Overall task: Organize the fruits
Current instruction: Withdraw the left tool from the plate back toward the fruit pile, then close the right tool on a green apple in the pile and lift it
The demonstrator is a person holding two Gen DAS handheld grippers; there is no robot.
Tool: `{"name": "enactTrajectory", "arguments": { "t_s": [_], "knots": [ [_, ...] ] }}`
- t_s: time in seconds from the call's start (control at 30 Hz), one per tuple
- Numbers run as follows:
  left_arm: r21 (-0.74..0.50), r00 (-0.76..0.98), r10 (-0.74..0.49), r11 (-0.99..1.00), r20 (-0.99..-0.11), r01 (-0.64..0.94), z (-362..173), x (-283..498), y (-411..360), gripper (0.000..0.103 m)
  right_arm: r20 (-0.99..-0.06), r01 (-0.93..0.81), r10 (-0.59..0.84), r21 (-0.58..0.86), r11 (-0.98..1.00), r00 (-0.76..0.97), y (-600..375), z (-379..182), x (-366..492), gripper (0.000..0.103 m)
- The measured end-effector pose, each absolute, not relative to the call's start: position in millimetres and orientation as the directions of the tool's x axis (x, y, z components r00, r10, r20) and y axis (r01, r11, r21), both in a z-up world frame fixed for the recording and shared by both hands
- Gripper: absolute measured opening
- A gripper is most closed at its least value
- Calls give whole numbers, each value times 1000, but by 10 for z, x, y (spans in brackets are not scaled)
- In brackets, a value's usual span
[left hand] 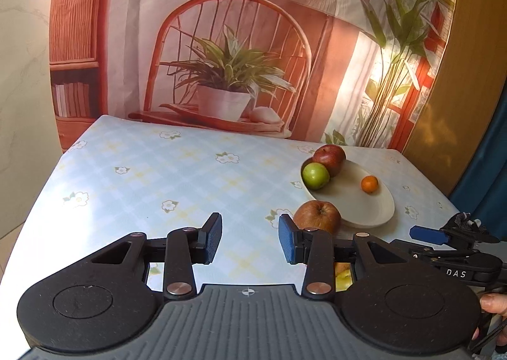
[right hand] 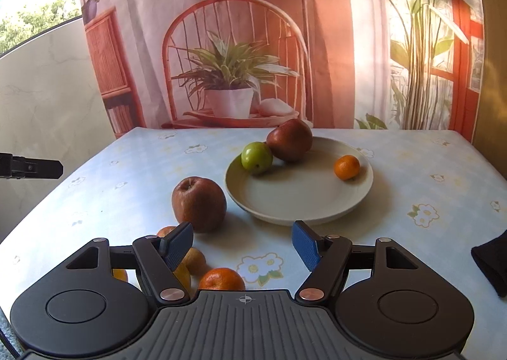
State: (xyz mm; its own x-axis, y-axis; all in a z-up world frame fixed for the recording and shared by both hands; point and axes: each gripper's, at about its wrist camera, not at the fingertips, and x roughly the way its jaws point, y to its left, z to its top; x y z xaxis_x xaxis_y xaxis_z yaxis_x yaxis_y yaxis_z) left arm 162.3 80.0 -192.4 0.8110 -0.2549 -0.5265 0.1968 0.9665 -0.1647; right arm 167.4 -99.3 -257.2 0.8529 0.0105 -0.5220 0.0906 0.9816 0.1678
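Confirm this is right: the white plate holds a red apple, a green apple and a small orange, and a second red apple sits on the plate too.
Wrong in one respect. The second red apple sits on the tablecloth beside the white plate, not on it, as the right wrist view shows. The red apple, green apple and small orange are on the plate.

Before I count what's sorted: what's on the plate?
On the plate: a red apple, a green apple touching it, and a small orange apart at the right. The apples hide the rim behind them.
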Motion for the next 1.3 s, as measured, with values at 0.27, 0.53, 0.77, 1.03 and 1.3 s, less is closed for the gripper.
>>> {"name": "enactTrajectory", "arguments": {
  "t_s": [0.27,0.53,0.77,1.03,1.3],
  "knots": [
    [-180,806,-227,972,-546,152,-2077,1409,602,42,-524,173,-42,204,964,851,-1010,-2758,1357,65],
    [-168,797,-250,968,-549,188,-2131,1353,501,42,-539,190,-44,220,957,841,-976,-2871,1287,64],
    [-145,799,-223,975,-559,171,-2185,1307,490,42,-556,192,-37,223,956,830,-957,-2900,1285,63],
    [-152,802,-213,976,-559,154,-2168,1289,502,42,-577,119,33,225,967,816,-836,-2941,1272,54],
    [-149,806,-212,977,-553,155,-2164,1258,492,42,-586,140,45,267,954,809,-896,-2994,1247,44]
  ]
}}
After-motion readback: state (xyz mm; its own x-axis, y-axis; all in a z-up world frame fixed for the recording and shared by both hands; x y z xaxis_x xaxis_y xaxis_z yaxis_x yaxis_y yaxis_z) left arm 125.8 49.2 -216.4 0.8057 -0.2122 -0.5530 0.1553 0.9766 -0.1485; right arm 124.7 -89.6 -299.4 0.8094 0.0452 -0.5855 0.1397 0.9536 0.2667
